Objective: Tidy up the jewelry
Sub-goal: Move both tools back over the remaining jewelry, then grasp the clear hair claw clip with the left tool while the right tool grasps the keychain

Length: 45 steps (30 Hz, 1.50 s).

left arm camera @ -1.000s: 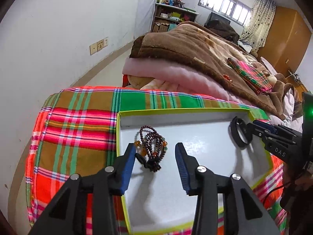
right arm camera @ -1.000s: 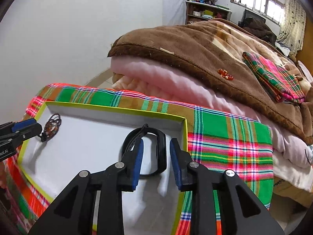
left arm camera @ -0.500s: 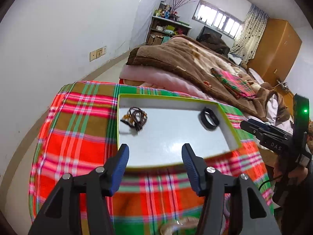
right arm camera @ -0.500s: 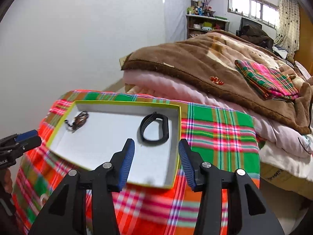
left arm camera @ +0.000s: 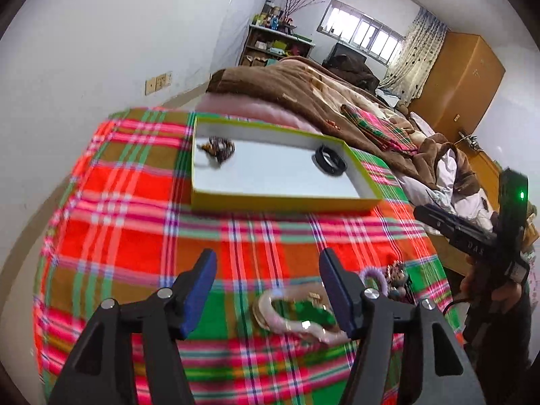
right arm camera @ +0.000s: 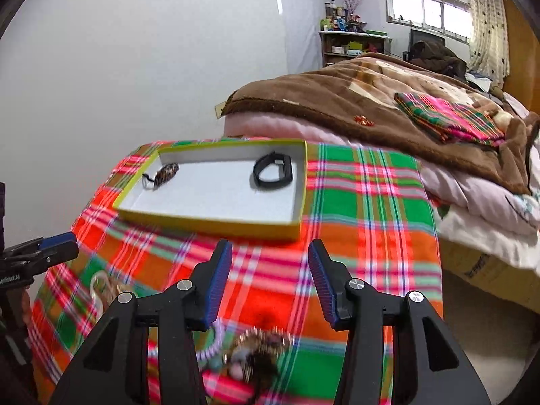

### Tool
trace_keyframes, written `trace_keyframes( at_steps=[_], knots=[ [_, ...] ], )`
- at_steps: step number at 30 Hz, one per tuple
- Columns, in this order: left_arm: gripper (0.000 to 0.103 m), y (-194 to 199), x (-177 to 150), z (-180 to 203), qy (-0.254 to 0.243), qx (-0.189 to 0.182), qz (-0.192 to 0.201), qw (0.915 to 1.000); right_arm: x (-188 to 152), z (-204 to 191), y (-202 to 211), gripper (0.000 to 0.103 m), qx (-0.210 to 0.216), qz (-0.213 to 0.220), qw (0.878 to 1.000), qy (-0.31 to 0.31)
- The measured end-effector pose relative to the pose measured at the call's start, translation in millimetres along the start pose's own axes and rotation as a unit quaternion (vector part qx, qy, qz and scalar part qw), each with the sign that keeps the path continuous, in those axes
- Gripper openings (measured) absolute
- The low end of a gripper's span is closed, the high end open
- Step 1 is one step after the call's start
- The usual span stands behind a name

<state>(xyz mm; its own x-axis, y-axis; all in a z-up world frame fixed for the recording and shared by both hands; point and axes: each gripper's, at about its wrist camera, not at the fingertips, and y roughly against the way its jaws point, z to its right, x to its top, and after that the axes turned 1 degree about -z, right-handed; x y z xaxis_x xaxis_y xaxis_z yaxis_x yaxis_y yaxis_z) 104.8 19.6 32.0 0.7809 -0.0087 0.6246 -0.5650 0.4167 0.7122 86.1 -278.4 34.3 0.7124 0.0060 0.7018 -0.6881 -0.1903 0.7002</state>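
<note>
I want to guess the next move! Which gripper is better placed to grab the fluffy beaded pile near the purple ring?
Probably the right gripper: open, empty, and the beaded pile lies just below its jaws. The left gripper sits over the pale bangle instead.

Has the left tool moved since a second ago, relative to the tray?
Yes. The left tool has pulled back from the tray, jaws opening, empty.
</note>
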Motion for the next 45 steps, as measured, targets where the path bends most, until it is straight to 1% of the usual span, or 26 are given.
trace_keyframes(
  at_steps=[2, 3, 4, 5, 7, 11, 14, 17, 20, 22, 24, 26, 31, 33, 37, 39, 42, 43, 44, 45],
  knots=[
    [0.068, 1, -9, -1, 0.0, -0.006, -0.004, 1.0, -12, 1, 6, 0.05, 0.003, 0.006, 1.0, 0.001],
    [0.069, 0, -13, 1, -0.005, -0.002, -0.005, 1.0, -18, 1, 9, 0.052, 0.003, 0.009, 1.0, 0.003],
    [0.069, 3, -18, 1, -0.008, 0.004, -0.003, 1.0, -24, 1, 12, 0.059, 0.002, 0.012, 1.0, 0.004],
    [0.069, 4, -24, 2, -0.015, 0.011, -0.001, 0.9998, -31, 1, 16, 0.061, 0.004, 0.015, 1.0, 0.004],
    [0.069, 2, -31, 4, -0.023, 0.014, -0.01, 0.9996, -43, 3, 20, 0.062, 0.012, 0.016, 1.0, -0.001],
    [0.069, 0, -41, 1, 0.003, -0.019, -0.025, 0.9995, -60, 7, 24, 0.062, -0.002, 0.009, 1.0, -0.017],
    [0.069, -5, -48, 6, -0.002, -0.027, -0.038, 0.9989, -71, 12, 18, 0.062, 0.013, -0.012, 0.999, -0.035],
    [0.069, -7, -53, 8, 0.009, -0.04, -0.048, 0.998, -79, 7, 11, 0.061, 0.005, -0.028, 0.999, -0.023],
    [0.069, -9, -53, 8, 0.02, -0.041, -0.052, 0.9976, -82, 0, 5, 0.061, -0.004, -0.034, 0.999, -0.003],
    [0.068, -8, -53, 10, 0.021, -0.032, -0.047, 0.9982, -82, -4, 5, 0.061, -0.01, -0.032, 0.999, 0.009],
    [0.068, -8, -52, 9, 0.032, -0.032, -0.043, 0.9981, -81, -9, 3, 0.061, -0.01, -0.029, 0.999, 0.023],
    [0.068, -9, -52, 8, 0.038, -0.032, -0.044, 0.9978, -80, -11, 2, 0.061, -0.009, -0.029, 0.999, 0.028],
    [0.068, -10, -50, 14, 0.034, -0.031, -0.042, 0.998, -77, -13, -3, 0.061, -0.004, -0.029, 0.999, 0.032],
    [0.066, -12, -50, 15, 0.038, -0.03, -0.045, 0.9978, -76, -12, -4, 0.061, -0.002, -0.029, 0.999, 0.032],
    [0.062, -16, -51, 19, 0.033, -0.026, -0.052, 0.9978, -75, -12, -4, 0.05, -0.001, -0.029, 0.999, 0.037],
    [0.059, -18, -52, 20, 0.034, -0.03, -0.056, 0.9974, -75, -12, -5, 0.047, 0.0, -0.031, 0.999, 0.038],
    [0.059, -20, -52, 22, 0.03, -0.026, -0.059, 0.9975, -76, -12, -5, 0.041, 0.004, -0.035, 0.999, 0.041],
    [0.058, -21, -52, 23, 0.028, -0.025, -0.06, 0.9975, -76, -13, -5, 0.037, 0.003, -0.035, 0.998, 0.043],
    [0.057, -21, -52, 23, 0.027, -0.024, -0.061, 0.9975, -77, -14, -4, 0.036, 0.004, -0.035, 0.998, 0.047],
    [0.053, -21, -52, 23, 0.028, -0.024, -0.061, 0.9975, -77, -14, -4, 0.036, 0.003, -0.036, 0.998, 0.048]
  ],
)
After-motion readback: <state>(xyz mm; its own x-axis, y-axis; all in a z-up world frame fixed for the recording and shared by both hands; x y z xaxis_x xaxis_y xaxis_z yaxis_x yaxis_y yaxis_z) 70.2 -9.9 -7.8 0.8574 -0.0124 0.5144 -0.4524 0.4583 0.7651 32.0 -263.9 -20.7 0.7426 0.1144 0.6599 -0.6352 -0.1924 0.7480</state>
